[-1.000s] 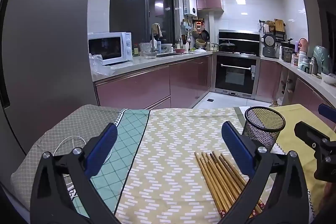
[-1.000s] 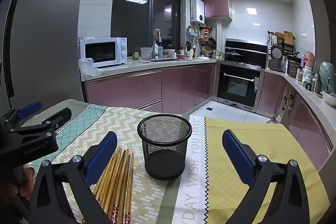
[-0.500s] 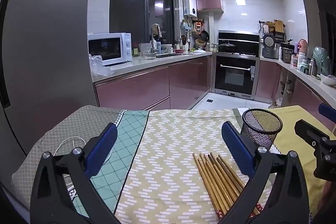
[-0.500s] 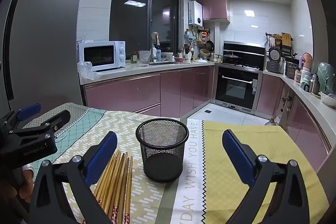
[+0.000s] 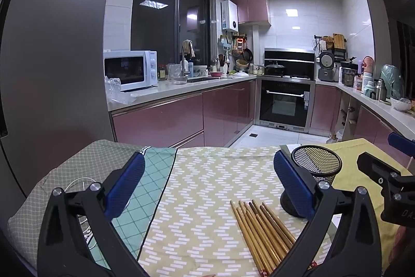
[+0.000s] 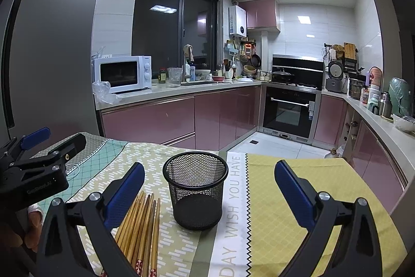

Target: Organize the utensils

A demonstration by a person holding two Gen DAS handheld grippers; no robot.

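Chopsticks [image 6: 141,227] beside mesh cup [image 6: 195,188], both tongs [image 5: 207,186] [image 6: 208,191] agape above.

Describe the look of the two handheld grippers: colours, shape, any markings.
Both match: black plastic frames that fork into two angled fingers, blue pads along the inner faces, silver screws at the joints. The left gripper shows white lettering on its body in the right wrist view; the right gripper shows partial white letters in the left wrist view.

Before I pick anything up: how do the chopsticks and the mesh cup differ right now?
The chopsticks lie flat in a loose bundle; the black mesh cup stands upright and empty. The chopsticks are long, thin and light brown with patterned ends; the mesh cup is round, black and see-through. Both rest on the tablecloth, side by side, and neither is gripped.
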